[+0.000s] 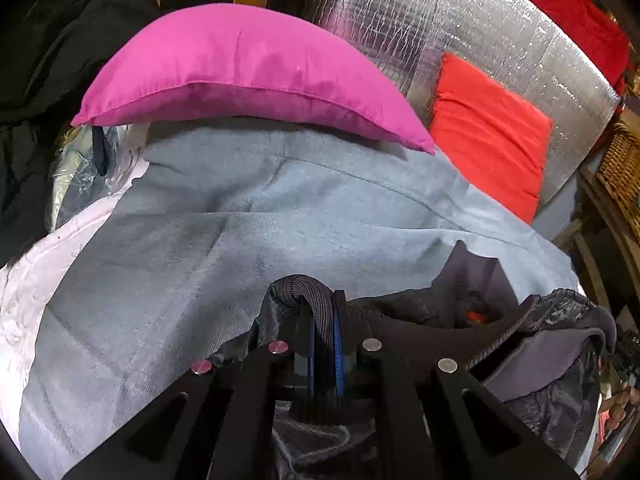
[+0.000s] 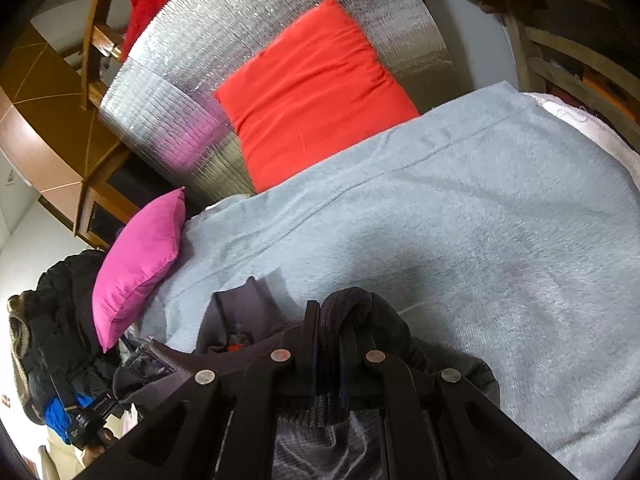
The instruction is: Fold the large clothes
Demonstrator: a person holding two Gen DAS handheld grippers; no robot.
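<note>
Blanket (image 1: 248,216), grey-blue, covers the bed, its far edge hidden under a pink pillow (image 1: 248,72). A dark jacket (image 1: 448,312) hangs bunched above it, mostly cut off; left gripper (image 1: 325,336) and right gripper (image 2: 329,340) jaws clench its ribbed hem.

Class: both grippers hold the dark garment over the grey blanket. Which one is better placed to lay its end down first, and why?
Neither clearly. The left gripper and right gripper each clamp a ribbed edge of the dark garment, both above open grey blanket.
</note>
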